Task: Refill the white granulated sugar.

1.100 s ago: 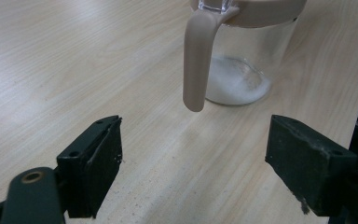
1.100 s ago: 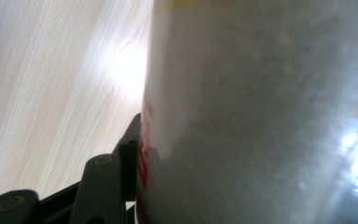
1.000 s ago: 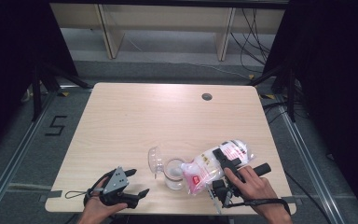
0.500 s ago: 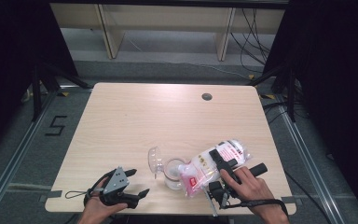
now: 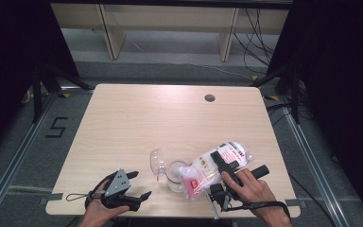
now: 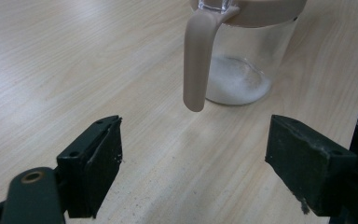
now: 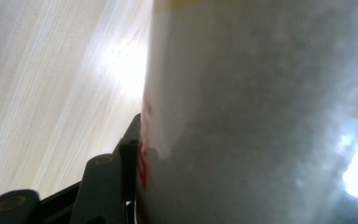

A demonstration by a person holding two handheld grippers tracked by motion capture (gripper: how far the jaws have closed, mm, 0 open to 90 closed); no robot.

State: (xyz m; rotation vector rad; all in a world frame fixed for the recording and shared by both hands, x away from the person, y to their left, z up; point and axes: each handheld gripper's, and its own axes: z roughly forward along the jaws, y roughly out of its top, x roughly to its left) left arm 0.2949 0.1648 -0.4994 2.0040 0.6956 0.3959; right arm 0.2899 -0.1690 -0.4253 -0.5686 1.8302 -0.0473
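Note:
A clear jar (image 5: 174, 174) with a beige rim and handle (image 6: 196, 56) stands near the table's front edge, its clear lid (image 5: 157, 163) flipped open to the left. White powder (image 6: 235, 84) lies at its bottom. A plastic bag of white powder (image 5: 208, 168) with a pink label lies tilted, its low end at the jar's mouth. My right gripper (image 5: 220, 161) is shut on the bag, which presses against the one jaw finger (image 7: 129, 149) I see. My left gripper (image 5: 141, 184) rests open at the front left, jaws apart and empty (image 6: 196, 154), facing the jar's handle.
The light wooden table (image 5: 170, 118) has a small round dark hole (image 5: 210, 98) at the back right. Both hands come in at the front edge. Metal rails run along the floor beside the table, and shelving stands behind it.
The right hand has shifted slightly left and toward the front edge with the bag still held. The left gripper has stayed where it was.

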